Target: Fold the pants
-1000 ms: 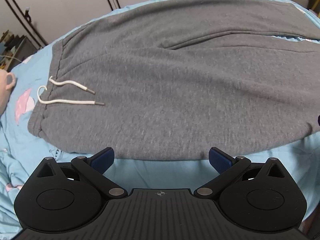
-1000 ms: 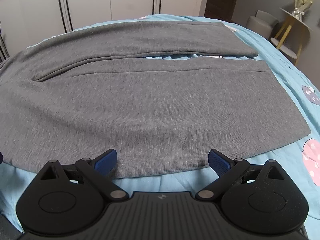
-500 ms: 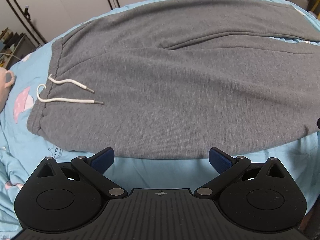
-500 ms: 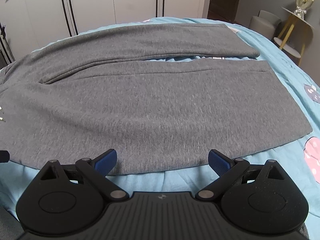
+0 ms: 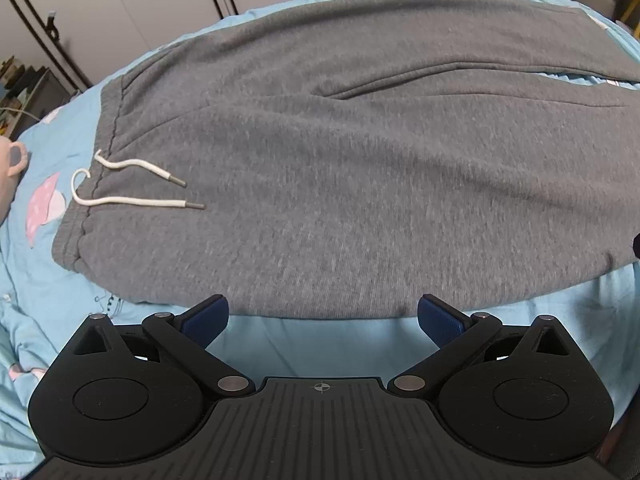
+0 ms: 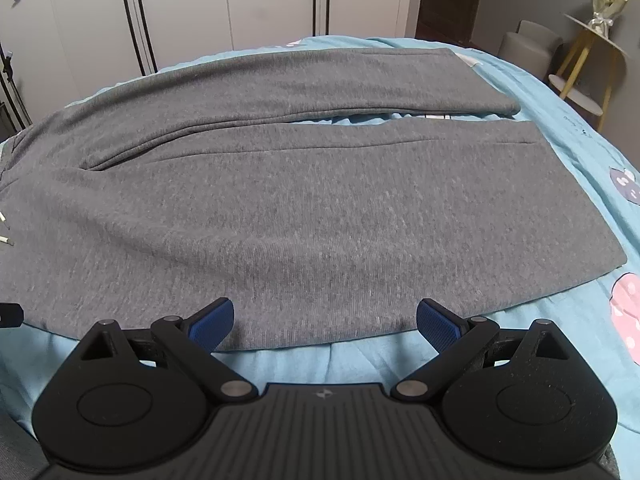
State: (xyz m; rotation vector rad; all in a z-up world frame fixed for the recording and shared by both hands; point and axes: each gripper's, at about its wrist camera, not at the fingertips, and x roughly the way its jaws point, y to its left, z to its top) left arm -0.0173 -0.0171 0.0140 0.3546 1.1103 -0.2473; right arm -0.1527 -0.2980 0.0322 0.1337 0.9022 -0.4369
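Pants (image 5: 360,168) flat, unfolded on bed (image 5: 320,340), long axis left-right, waistband left | left hand-held gripper (image 5: 322,316) spread wide, empty, at near edge toward the waist | right hand-held gripper (image 6: 325,316) likewise wide, empty, at near leg edge | judged: both equally near.

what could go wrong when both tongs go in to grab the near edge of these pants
Both the left tongs and the right tongs are open just short of the grey pants' near edge, which lies flat on the blue bedsheet; a low pinch could catch sheet too. The loose white drawstring may slide or tangle during a fold. The legs are slightly apart at the cuffs, so they may stack unevenly.
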